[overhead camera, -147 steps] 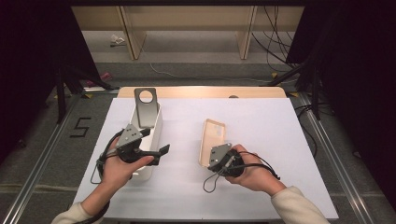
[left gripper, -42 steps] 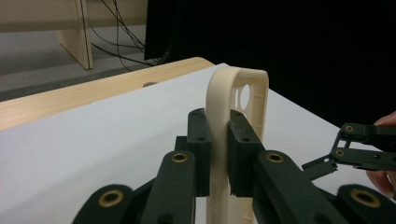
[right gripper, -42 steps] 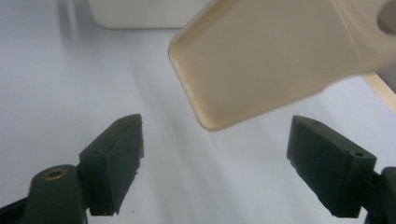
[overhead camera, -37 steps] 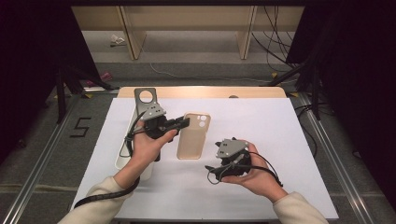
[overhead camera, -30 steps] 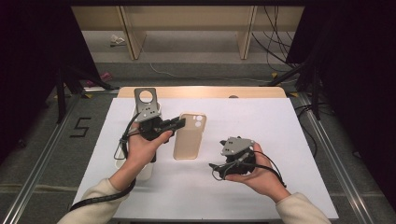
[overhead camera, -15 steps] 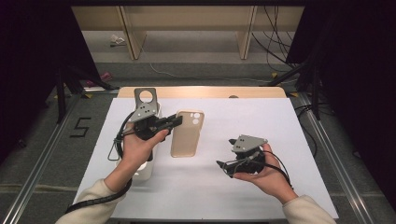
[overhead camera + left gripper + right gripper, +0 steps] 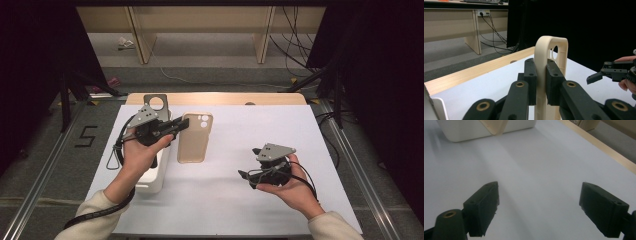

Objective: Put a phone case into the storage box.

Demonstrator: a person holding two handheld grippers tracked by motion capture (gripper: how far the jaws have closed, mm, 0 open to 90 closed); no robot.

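I have the left gripper [image 7: 176,126] clamped on the beige phone case [image 7: 194,138], its jaws squeezing one long edge near the camera-cutout end. In the left gripper view the case [image 7: 550,75] stands on edge between my two black pads [image 7: 531,80], its rounded corner rising above them and the cutout holes showing just past the right-hand pad.

I'll take the white bin [image 7: 150,175] as my landmark. It sits at the left of the white table [image 7: 280,130], and my left hand [image 7: 140,152] rests above it. The phone case lies just to the right of the bin, its back facing up toward the high view, with its lens end pointing away from me. Whether the case is lifted clear of the table or still resting on it I can't quite tell from above; the far end looks close to the surface.

A grey metal bracket [image 7: 156,102] with a round hole stands at the far end of the bin, just behind my left gripper.

The right gripper [image 7: 246,176] is well to the right of the bin and apart from the case, held low over bare tabletop. Its jaws are spread wide with nothing between them, and the right gripper view looks across the table to the bin's wall [image 7: 474,130].
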